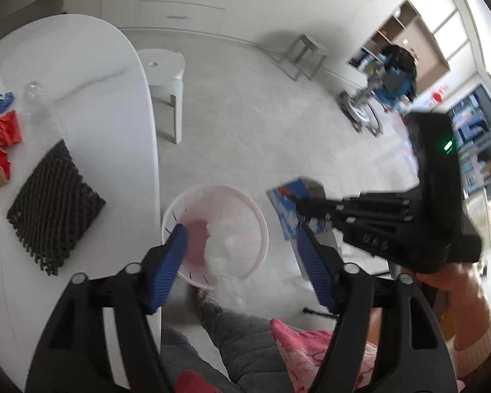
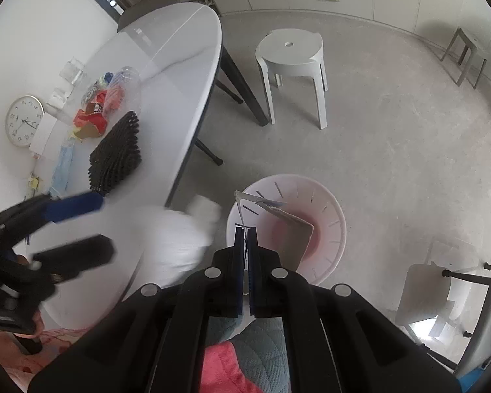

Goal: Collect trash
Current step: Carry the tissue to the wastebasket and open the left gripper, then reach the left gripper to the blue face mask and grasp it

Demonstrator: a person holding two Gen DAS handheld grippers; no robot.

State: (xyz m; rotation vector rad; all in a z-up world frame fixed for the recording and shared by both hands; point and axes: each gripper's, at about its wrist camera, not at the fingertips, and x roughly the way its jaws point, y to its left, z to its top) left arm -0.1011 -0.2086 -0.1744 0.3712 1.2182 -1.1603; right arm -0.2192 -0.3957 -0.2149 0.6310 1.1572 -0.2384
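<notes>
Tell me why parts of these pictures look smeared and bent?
Left wrist view: motion blur smears the white bin and the blue-and-white carton in the right gripper. Right wrist view: the left gripper is streaked, while the table and stool are sharp. Both fisheye views curve straight edges.

A flattened blue-and-white carton [image 2: 271, 211] is pinched between the closed fingers [image 2: 252, 245], hanging over the white bin [image 2: 335, 229] just ahead.
</notes>
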